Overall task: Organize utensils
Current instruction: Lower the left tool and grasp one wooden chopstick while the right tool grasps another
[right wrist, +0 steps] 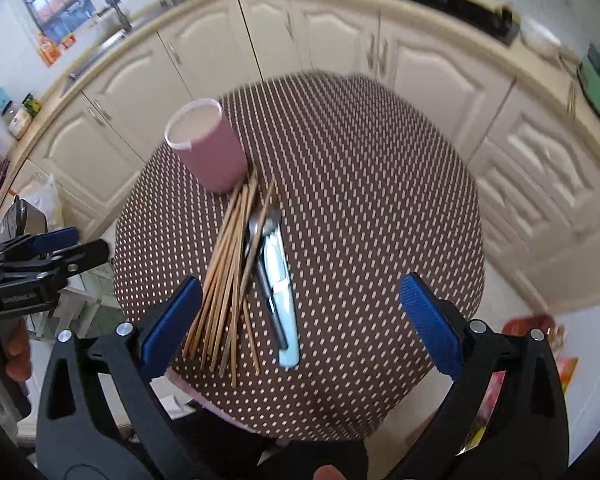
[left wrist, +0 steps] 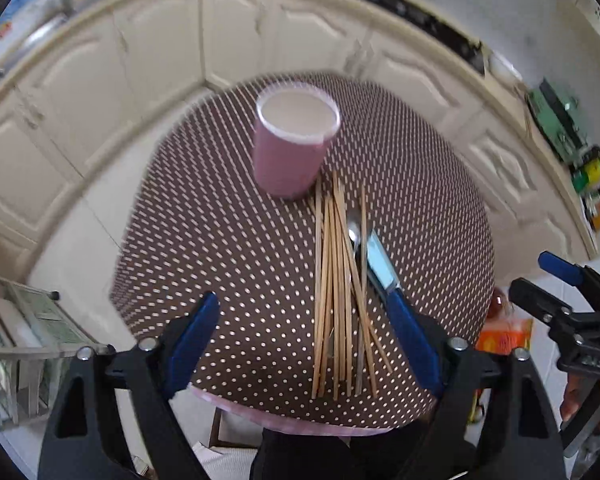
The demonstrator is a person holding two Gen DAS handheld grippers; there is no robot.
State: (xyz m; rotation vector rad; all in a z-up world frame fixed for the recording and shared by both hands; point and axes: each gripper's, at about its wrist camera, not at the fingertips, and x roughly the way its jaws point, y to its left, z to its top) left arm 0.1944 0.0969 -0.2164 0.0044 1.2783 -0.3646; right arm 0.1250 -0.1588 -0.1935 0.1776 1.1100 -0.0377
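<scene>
A pink cup [left wrist: 292, 148] [right wrist: 208, 148] stands upright and empty on the round table's brown dotted cloth [left wrist: 220, 220] [right wrist: 380, 200]. Just in front of it lie a loose bundle of several wooden chopsticks [left wrist: 332, 280] [right wrist: 228, 280], a metal spoon [left wrist: 354, 236] [right wrist: 256, 224] and a light blue knife [left wrist: 378, 260] [right wrist: 278, 256]. My left gripper [left wrist: 302, 294] hovers open above the near ends of the chopsticks, holding nothing. My right gripper [right wrist: 300, 280] is open too, above the knife and chopsticks. Each gripper also shows at the edge of the other's view.
Cream kitchen cabinets [left wrist: 236, 40] [right wrist: 340, 36] and a countertop curve around behind the table. A wire rack [left wrist: 32, 340] stands low on the left. Orange packets [left wrist: 504, 332] [right wrist: 532, 328] lie on the floor to the right. A person's fingers [right wrist: 18, 352] hold the left gripper's handle.
</scene>
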